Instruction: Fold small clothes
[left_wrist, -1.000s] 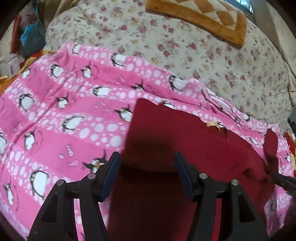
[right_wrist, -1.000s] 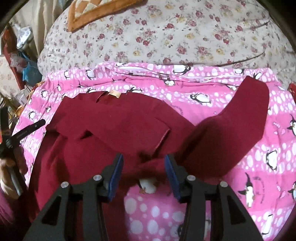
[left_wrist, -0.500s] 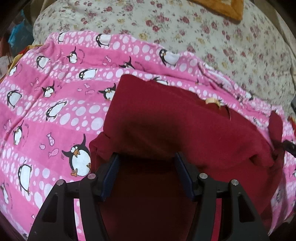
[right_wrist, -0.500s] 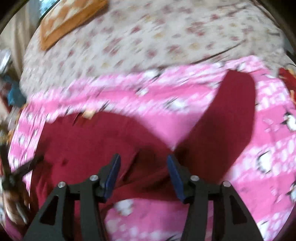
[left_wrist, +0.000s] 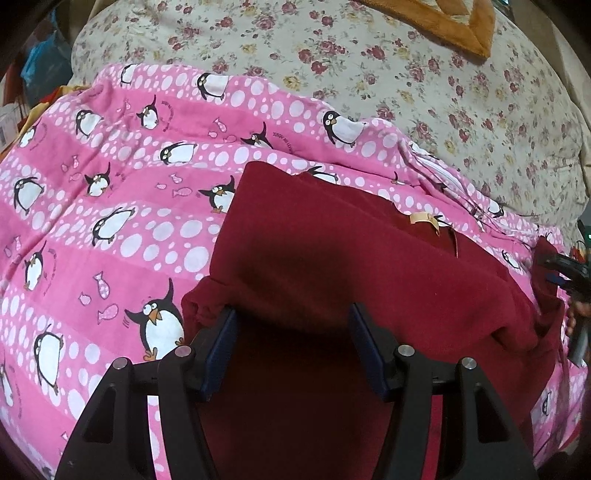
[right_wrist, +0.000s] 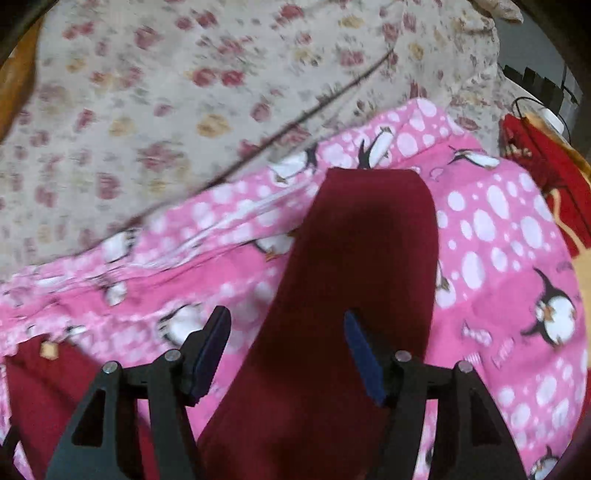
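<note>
While I hold the left claw (left_wrist: 291, 350) low over the bed, its blue pads (left_wrist: 221, 350) stand apart with the folded body of the dark red garment (left_wrist: 332, 266) bunched between them; the cloth fills the gap, but I cannot tell whether the pads actually press on it. In the left wrist view the garment lies from the centre to the lower right of the frame on the pink penguin blanket (left_wrist: 110, 206), with a small beige neck label (left_wrist: 423, 218) showing right of centre. Beyond the blanket, across the top of the frame, is the floral bedspread (left_wrist: 406, 74), and an orange quilted cushion (left_wrist: 454, 22) sits at the upper right. At the far right edge I see the black tip of my right claw (left_wrist: 565, 269) next to the garment's side.

In the right wrist view, which is blurred, the right claw (right_wrist: 286, 350) has just been opening and its jaws stand wide apart. A long sleeve (right_wrist: 362, 258) of the garment runs from the bottom centre up to the middle of the frame, lying flat on the blanket between the pads without touching them. A red and yellow cloth (right_wrist: 546, 173) lies at the right edge.
</note>
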